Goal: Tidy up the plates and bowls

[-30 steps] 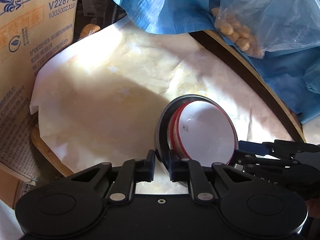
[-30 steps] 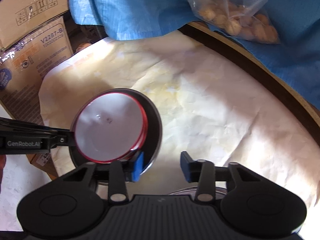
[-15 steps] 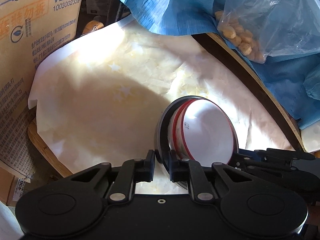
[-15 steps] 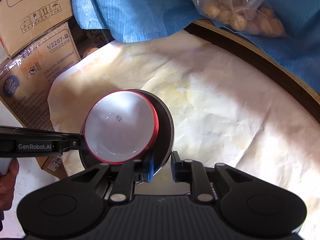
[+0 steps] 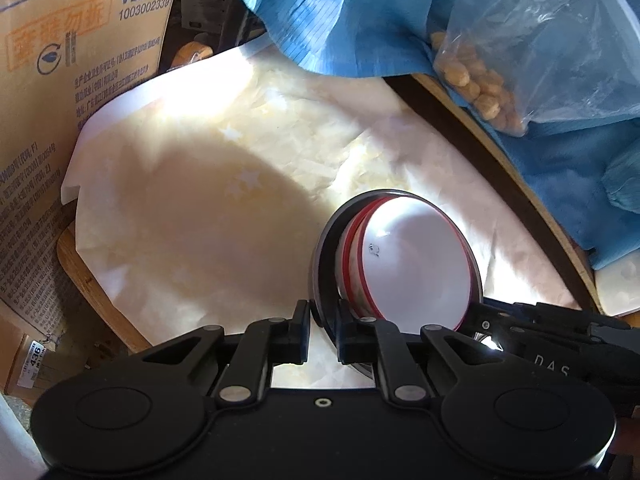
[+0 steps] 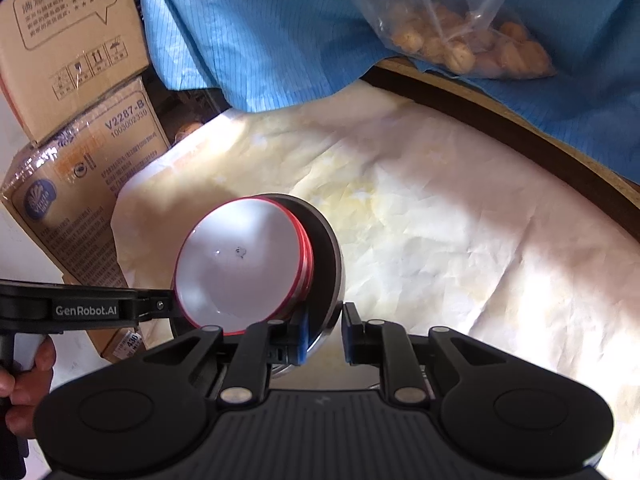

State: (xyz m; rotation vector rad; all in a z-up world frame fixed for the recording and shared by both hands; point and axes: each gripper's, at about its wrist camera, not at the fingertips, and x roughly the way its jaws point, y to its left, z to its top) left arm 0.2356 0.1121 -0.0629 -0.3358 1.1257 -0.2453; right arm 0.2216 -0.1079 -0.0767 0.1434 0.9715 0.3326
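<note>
Mid-task: red-rimmed bowls [image 5: 416, 268] already nested in the dark plate [image 6: 326, 256], stack tilted above the bench [image 6: 460, 240]. Left claw [image 5: 323, 334] pinched the plate's rim; right claw [image 6: 325, 338] clamped the opposite rim. Setting down remained.

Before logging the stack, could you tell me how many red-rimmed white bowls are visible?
2: two red-rimmed white bowls, nested together inside the dark metal bowl; more could be hidden beneath.

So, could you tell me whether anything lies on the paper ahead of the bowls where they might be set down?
Nothing visible does. The paper ahead of the bowls is bare; the cloth and bag sit at its far edge. Both grippers, left and right, already clamp the dark outer bowl's rim.
</note>
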